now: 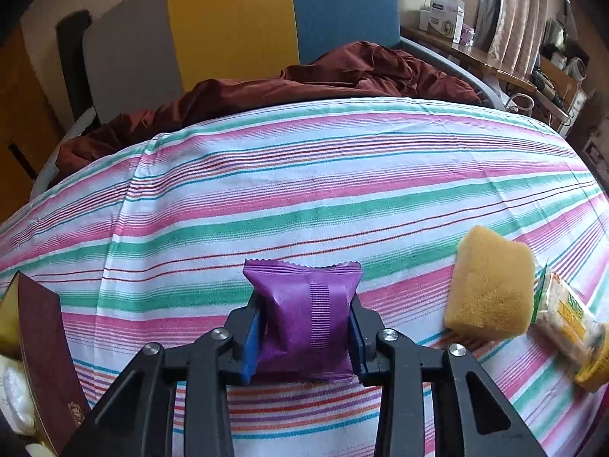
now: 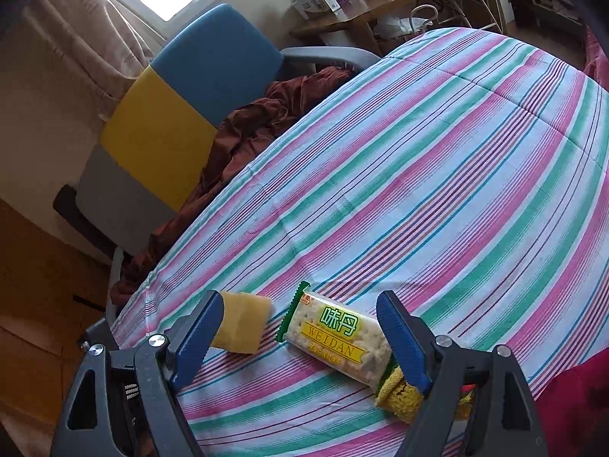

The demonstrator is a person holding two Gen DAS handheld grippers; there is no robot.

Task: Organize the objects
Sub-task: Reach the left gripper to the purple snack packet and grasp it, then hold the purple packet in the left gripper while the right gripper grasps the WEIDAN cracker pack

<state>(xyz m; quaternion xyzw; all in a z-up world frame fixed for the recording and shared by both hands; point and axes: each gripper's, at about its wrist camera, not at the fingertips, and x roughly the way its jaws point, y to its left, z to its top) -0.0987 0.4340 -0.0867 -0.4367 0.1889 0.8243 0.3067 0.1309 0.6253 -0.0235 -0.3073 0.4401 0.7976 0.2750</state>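
On a bed covered with a pink, green and white striped cotton sheet (image 1: 342,190), the left tongs (image 1: 304,337) are clamped on a small purple foil snack packet (image 1: 304,316), their blue pads pressing its two sides; the packet sits low over the sheet between the black fingers. Just to its right lies a yellow rectangular sponge (image 1: 491,285), and touching that sponge's far side is a clear-wrapped cracker packet with green and yellow lettering (image 1: 563,320). At the left edge stands a dark red box with a gold emblem (image 1: 45,342), tilted.

The right tongs (image 2: 300,339) stand wide apart and grip nothing; the cracker packet (image 2: 338,337) lies on the sheet between the blue pads, its lower end next to the right pad, beside a yellow knitted cloth (image 2: 399,396). The sponge (image 2: 243,321) rests just behind the left pad.

A rumpled rust-brown quilt (image 1: 342,76) lies against a grey, yellow and blue panelled headboard (image 1: 236,23).
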